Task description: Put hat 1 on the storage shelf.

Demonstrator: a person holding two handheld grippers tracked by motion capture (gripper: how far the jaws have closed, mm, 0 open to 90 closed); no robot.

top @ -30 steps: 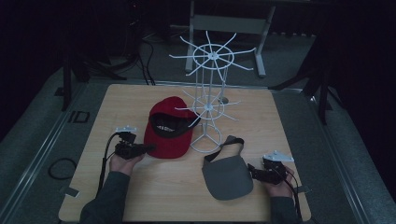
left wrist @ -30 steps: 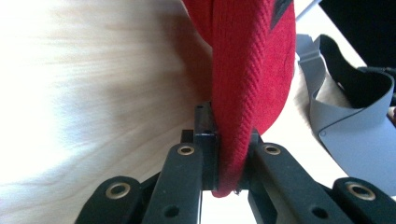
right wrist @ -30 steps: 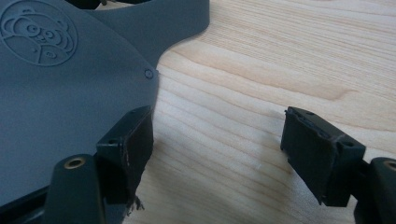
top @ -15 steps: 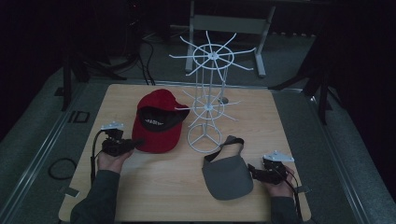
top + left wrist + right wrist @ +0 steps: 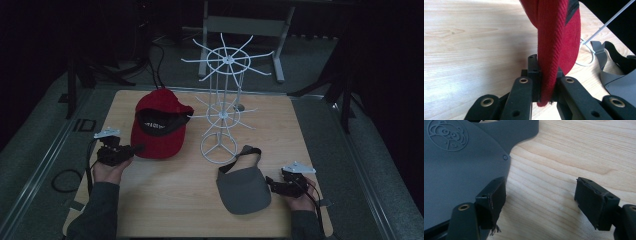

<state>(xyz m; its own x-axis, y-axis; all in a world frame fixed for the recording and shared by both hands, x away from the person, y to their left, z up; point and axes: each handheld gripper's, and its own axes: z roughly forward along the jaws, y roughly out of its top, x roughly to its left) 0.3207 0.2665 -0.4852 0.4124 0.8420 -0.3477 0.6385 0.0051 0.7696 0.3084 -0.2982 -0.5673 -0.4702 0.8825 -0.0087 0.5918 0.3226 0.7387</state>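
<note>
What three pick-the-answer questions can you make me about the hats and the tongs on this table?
1. Where does the red cap sit?
A. left of the white wire rack
B. hanging on the rack
C. on the floor

2. How many hats are on the table?
A. one
B. two
C. four

3. What are the left tongs doing?
A. standing wide open
B. pinching the grey visor
C. pinching the red cap's brim

Answers:
1. A, since the high view shows the cap left of the rack.
2. B, since there is the red cap and the grey visor.
3. C, since the left gripper view shows red cloth squeezed between the jaws, while the right tongs stand open beside the visor.
</note>
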